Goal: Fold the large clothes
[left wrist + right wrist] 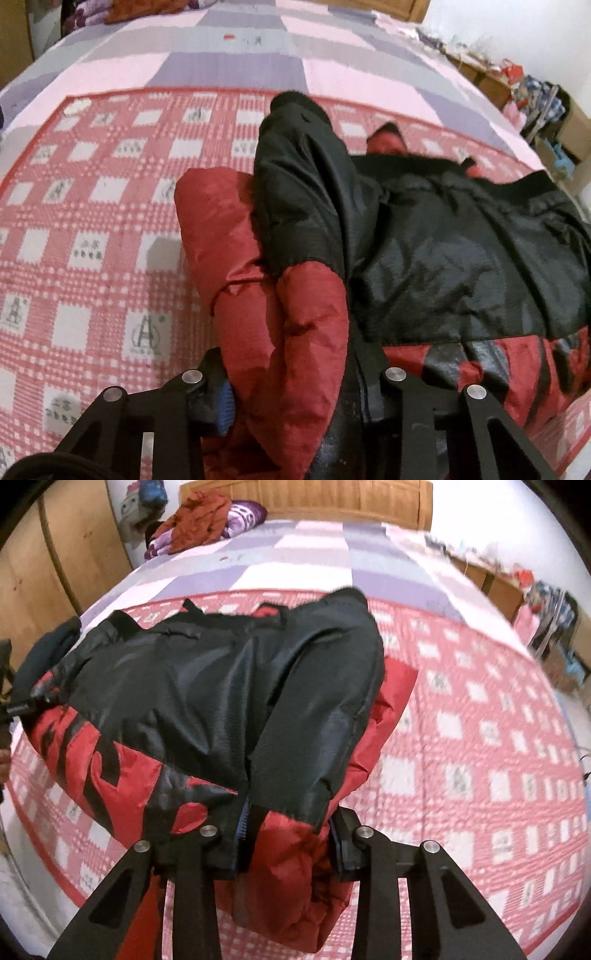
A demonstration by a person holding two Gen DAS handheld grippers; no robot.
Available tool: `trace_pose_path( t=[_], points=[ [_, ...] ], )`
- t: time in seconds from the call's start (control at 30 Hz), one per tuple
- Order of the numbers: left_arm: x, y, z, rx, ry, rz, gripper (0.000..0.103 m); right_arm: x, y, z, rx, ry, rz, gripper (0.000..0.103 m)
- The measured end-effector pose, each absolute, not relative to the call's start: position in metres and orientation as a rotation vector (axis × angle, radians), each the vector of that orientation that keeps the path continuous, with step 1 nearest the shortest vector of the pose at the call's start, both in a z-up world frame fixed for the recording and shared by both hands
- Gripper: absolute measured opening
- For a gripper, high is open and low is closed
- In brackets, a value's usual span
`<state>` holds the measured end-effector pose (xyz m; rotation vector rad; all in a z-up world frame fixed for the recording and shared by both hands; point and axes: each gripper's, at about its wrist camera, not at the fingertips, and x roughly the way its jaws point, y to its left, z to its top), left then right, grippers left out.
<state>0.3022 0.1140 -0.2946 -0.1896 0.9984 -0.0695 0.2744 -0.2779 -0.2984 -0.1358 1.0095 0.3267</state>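
A large red and black padded jacket [424,251] lies on the bed, its sleeves laid over the body. My left gripper [295,398] is shut on the jacket's left bottom corner, red fabric bunched between its fingers. In the right wrist view the jacket [221,694] fills the left half. My right gripper [288,845] is shut on the jacket's right bottom corner, near the zipper edge. The left gripper [22,705] shows at the far left edge of that view.
The bed has a red and white checked cover [92,221] in front and a pink and purple checked sheet [221,55] behind. Clothes [207,520] are piled by the wooden headboard [314,498]. Cluttered boxes [535,96] stand along the right wall.
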Motion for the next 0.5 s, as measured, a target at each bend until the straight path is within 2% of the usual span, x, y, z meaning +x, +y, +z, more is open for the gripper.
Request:
trace_pose_path(
  t=[0.1,0.23,0.37,0.5],
  points=[
    [0.3,0.114,-0.29,-0.189,0.992,-0.075,0.04,0.276,-0.276,-0.289,-0.154,0.979,0.314,0.036],
    [0.307,0.121,-0.31,-0.245,1.066,-0.087,0.043,0.287,-0.298,-0.305,-0.027,1.072,0.305,0.039],
    [0.32,0.135,-0.331,-0.303,1.119,-0.097,0.06,0.301,-0.321,-0.336,0.127,1.182,0.291,0.051],
    [0.329,0.144,-0.335,-0.352,1.146,-0.137,0.065,0.311,-0.331,-0.341,0.203,1.199,0.318,0.065]
  ],
)
